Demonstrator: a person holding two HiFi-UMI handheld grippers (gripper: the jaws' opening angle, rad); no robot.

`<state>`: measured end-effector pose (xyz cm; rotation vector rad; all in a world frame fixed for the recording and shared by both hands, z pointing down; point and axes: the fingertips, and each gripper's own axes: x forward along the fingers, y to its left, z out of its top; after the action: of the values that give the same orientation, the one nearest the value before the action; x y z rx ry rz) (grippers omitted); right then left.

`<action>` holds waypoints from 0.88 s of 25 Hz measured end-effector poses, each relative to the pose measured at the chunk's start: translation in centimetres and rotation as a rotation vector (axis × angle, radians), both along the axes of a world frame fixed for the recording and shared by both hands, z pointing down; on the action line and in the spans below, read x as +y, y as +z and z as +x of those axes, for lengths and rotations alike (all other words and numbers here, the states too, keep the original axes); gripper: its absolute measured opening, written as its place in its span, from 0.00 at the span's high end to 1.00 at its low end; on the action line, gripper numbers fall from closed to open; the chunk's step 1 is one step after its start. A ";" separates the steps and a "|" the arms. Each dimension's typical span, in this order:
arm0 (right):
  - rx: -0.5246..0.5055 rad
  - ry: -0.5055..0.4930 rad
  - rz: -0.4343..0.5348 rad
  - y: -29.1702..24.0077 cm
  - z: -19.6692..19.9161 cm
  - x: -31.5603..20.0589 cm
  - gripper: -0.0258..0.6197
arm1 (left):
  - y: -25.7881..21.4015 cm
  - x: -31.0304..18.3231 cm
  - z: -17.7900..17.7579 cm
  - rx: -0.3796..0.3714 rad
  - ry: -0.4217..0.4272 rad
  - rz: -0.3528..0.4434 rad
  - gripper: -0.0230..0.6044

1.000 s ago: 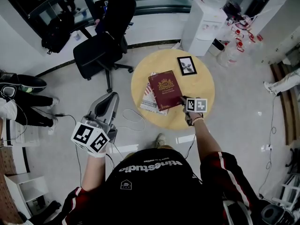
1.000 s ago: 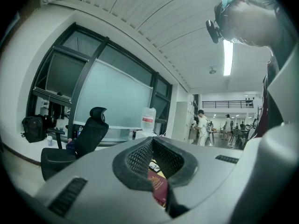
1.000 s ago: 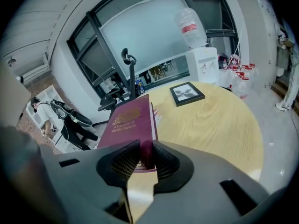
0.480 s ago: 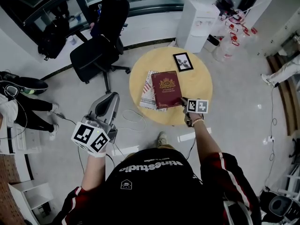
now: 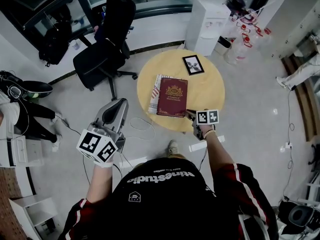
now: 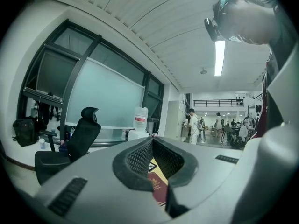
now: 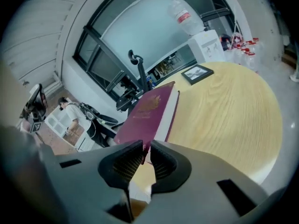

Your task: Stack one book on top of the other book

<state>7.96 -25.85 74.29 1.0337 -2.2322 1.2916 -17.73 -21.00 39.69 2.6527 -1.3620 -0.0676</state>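
Red book (image 5: 172, 97) lying flat on top of lower book (image 5: 154, 93), near the middle of a round wooden table (image 5: 212, 91). Covers most of the lower book, leaving only a pale striped strip along the left edge. Sits squarer over it than a second ago, when tilted, with more of the lower book poking out at the near corner.

Right gripper (image 5: 189, 114) at the red book's near right corner, angled down from the table's near edge. Seen along its own jaws (image 7: 145, 160): pads (image 7: 124, 164) just narrowed and now pinched on that corner, with the cover (image 7: 147, 111) and white page edge running away beyond.

Likely meaning for the task: stack as good as made, last nudge into line under way, release still to come.

Left gripper (image 5: 114, 115) well apart from the table, held level off to the left over the floor. In its own view (image 6: 152, 141), jaws together with nothing between.

Farther back on the table, a small black frame (image 5: 193, 64), apart from both books. Beyond the table, a black chair (image 5: 102, 54) and a white water cooler (image 5: 205, 24).
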 end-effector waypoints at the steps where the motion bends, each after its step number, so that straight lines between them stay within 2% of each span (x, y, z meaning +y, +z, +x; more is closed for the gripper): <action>1: 0.024 -0.035 0.018 0.0 -0.3 0.3 0.83 | 0.0 0.1 0.0 0.000 -0.001 0.001 0.94; 5: 0.124 -0.100 0.097 -0.4 -0.2 0.0 0.73 | 0.0 0.4 -0.3 0.004 -0.015 0.000 0.94; 10: 0.165 -0.114 0.151 -1.3 0.2 -0.8 0.67 | 0.1 0.3 -0.5 0.013 -0.021 -0.004 0.94; 13: 0.192 -0.157 0.176 -1.5 -0.1 -0.4 0.63 | 0.0 0.4 -0.5 0.014 -0.018 0.001 0.94; 22: 0.237 -0.253 0.177 -0.3 -1.6 2.4 0.53 | 0.4 1.0 -0.4 0.024 -0.009 -0.017 0.94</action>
<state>6.33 -23.43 74.00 0.8760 -2.2350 0.8333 -18.11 -19.96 40.07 2.6237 -1.3608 -0.0882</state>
